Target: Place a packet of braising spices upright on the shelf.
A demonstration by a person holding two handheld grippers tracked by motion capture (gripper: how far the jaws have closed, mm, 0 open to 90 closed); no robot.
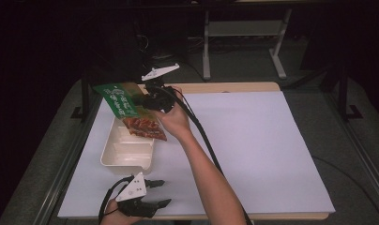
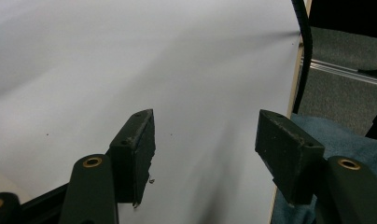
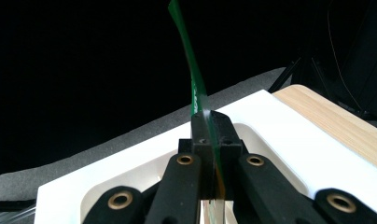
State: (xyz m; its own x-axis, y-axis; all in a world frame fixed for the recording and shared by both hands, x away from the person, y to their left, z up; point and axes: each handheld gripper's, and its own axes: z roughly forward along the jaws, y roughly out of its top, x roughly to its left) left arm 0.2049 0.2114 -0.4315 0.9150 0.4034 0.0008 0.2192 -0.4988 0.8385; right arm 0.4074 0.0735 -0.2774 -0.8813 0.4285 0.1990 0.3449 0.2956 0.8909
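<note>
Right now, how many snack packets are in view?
1: the green snack packet hangs over the white tray, clamped by the right gripper. Others may be hidden inside the tray.

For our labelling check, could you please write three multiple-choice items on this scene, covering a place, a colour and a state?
1. Where does the packet hang?
A. over the tray
B. at the table's right edge
C. on the floor

2. What colour is the packet's top?
A. blue
B. green
C. white

3. How do the left gripper's jaws stand?
A. shut on the packet
B. shut on the tray
C. open, with nothing between them

Answers:
1 A, the high view shows the right gripper holding it above the tray's far end.
2 B, the printed top is green, above a clear part with reddish food.
3 C, the left gripper view shows bare table sheet between the jaws.
</note>
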